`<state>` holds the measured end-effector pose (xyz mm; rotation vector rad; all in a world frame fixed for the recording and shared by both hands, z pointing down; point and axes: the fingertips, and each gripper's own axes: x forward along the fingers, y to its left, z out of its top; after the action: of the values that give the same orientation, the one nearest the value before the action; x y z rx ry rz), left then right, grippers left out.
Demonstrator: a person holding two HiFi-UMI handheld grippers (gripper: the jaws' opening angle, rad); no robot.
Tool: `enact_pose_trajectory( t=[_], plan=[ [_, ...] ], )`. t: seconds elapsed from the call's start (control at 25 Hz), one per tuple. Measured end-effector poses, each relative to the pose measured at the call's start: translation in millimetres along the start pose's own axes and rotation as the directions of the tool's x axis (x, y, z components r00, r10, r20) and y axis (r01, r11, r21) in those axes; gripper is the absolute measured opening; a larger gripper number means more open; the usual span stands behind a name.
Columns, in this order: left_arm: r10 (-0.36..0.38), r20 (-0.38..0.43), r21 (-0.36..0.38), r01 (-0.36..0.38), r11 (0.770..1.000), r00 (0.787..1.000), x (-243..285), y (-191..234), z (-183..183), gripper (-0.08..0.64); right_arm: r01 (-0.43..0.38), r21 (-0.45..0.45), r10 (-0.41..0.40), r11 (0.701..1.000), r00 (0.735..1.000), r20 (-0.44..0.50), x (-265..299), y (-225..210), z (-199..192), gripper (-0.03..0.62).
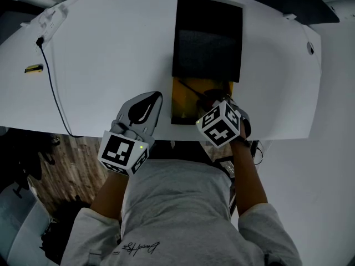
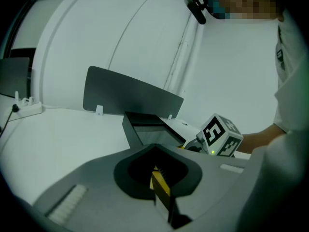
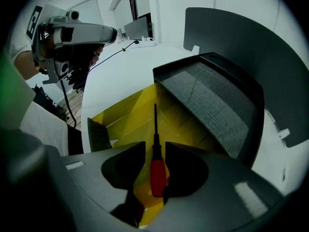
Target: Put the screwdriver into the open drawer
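Here, at the far left corner of the white table (image 1: 100, 65), a black cable (image 1: 52, 87) runs from the back edge down over the near edge, with a small yellow object (image 1: 34, 68) just beside it near the left edge. Further along the near edge, the left gripper (image 1: 151, 101) rests low over the tabletop, pointing toward the back. Its jaws are pressed together with nothing between them, and its marker cube (image 1: 123, 153) hangs out past the table edge. Just to its right is the yellow drawer (image 1: 183, 96), pulled open toward the near edge from under a black box (image 1: 208, 37) that stands at the middle of the back edge. The screwdriver (image 3: 157, 170) is inside the drawer, red handle nearest the person and dark shaft pointing toward the box. The right gripper (image 3: 154, 146) is tipped steeply down over it, jaws spread to either side of the handle. From here the handle looks to be lying on the drawer floor rather than pinched, though it may be brushing one pad.
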<state>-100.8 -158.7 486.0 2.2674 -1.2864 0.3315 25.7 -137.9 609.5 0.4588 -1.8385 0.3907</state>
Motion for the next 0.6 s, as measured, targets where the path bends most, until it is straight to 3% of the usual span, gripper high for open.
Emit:
enact_pose_trajectory(
  t=[0.32, 0.6],
  plan=[
    [0.005, 0.024, 0.011, -0.005, 1.000, 1.000, -4.3, -8.1, 11.7, 0.000, 0.003, 0.034, -0.007, 0.999, 0.995, 0.101, -22.8, 1.8, 12.2, 0.146],
    [0.002, 0.045, 0.027, -0.003, 1.000, 0.999, -13.5, -19.7, 24.5, 0.000, 0.014, 0.079, -0.031, 0.997, 0.974, 0.224, -60.4, 2.2, 24.8, 0.118]
  ],
)
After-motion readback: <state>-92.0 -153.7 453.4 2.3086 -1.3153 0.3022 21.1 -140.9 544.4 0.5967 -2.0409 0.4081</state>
